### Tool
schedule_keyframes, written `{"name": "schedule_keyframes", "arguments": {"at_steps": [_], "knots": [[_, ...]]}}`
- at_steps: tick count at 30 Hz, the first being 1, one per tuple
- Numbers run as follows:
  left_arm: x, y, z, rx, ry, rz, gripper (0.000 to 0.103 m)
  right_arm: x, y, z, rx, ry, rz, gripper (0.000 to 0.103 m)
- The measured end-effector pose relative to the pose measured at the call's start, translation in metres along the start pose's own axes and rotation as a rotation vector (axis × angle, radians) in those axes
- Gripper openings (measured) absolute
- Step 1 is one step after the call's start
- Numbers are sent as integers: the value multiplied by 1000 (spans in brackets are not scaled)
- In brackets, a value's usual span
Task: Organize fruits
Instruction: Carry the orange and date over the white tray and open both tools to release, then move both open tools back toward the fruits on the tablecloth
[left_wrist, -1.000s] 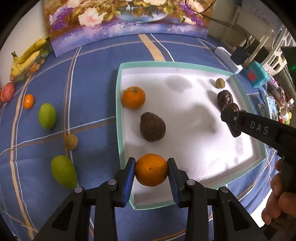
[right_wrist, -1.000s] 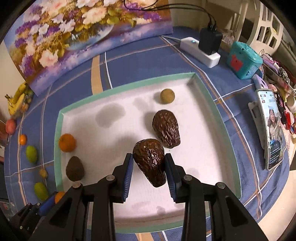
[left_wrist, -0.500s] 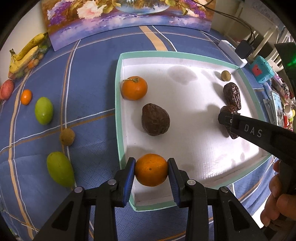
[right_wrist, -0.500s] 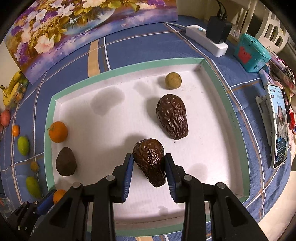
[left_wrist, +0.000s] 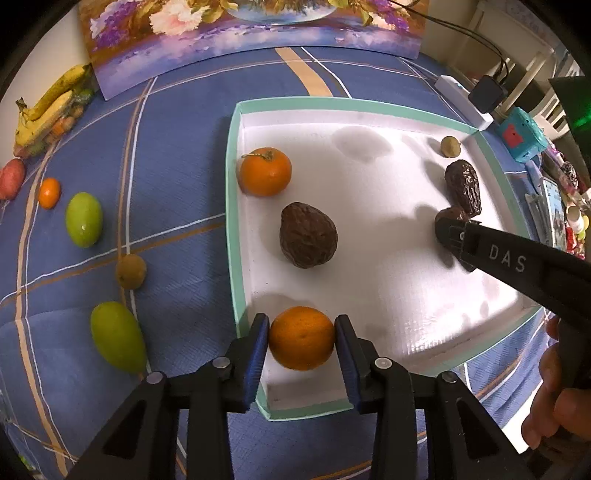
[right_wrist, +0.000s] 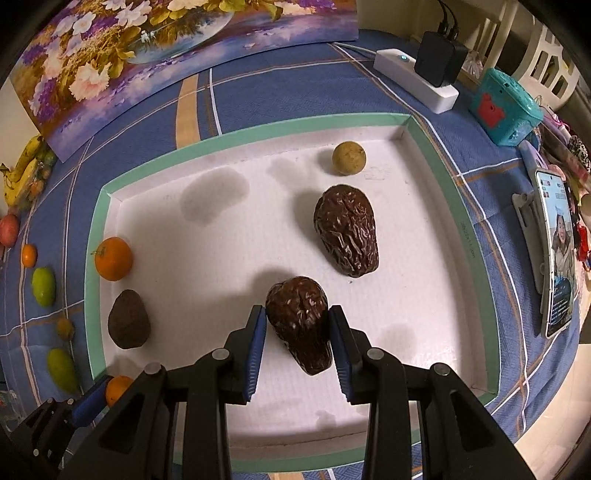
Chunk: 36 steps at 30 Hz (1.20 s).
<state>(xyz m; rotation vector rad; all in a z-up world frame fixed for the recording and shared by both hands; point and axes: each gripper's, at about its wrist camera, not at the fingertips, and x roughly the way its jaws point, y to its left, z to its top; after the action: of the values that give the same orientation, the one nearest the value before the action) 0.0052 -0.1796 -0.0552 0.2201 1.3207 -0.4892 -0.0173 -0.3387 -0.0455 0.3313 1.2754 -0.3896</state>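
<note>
The left gripper (left_wrist: 301, 338) has a round orange (left_wrist: 301, 338) between its blue-padded fingers (left_wrist: 256, 349) at the near left corner of the shallow white tray with a mint-green rim (left_wrist: 232, 206). Its jaws are opening; the right pad touches the peel, a thin gap shows at the left one, and whether the fruit rests on the tray floor cannot be told.

The right gripper (right_wrist: 297, 332) pinches a wrinkled dark-brown avocado-shaped fruit (right_wrist: 299, 325) at a narrow spread, both pads against its sides. From the left wrist view that fruit is mostly hidden behind the gripper's black arm, and the hand (left_wrist: 554, 402) holding it is cut off at the frame edge.

In the tray lie a stemmed tangerine (left_wrist: 265, 170), a dark-brown rough egg-shaped fruit (left_wrist: 307, 239), a second wrinkled brown fruit (right_wrist: 347, 229) and a small tan ball (right_wrist: 348, 157).

On the blue plaid tabletop (left_wrist: 177, 147) left of the tray sit two green fruits (left_wrist: 84, 218), a small brownish one (left_wrist: 130, 271) and a tiny orange (left_wrist: 49, 192); bananas (left_wrist: 48, 107) at the edge are blurred.
</note>
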Motion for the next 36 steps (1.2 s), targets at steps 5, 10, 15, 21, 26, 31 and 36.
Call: {"name": "schedule_keyframes", "arguments": {"at_steps": [5,10,15,21,26,31,36], "knots": [[-12,2,2,-10,-30,-27,49,-9,0,2,-8,-28,1,37],[-25,10,5,-47,-65,-55,50,-21,-2,4,1,-67,10,37],[-40,31,9,-127,-112,-69,50,-32,-3,2,6,-99,17,37],[-45,63,12,-251,-132,-68,51,-31,-1,2,5,-98,23,37],[-47,89,11,-338,-146,-40,64,-30,3,1,-4,-91,28,52],[-47,117,6,-436,-157,23,88,-27,9,0,-23,-85,53,70],[-48,135,3,-483,-171,74,102,-27,12,0,-38,-100,55,86]]}}
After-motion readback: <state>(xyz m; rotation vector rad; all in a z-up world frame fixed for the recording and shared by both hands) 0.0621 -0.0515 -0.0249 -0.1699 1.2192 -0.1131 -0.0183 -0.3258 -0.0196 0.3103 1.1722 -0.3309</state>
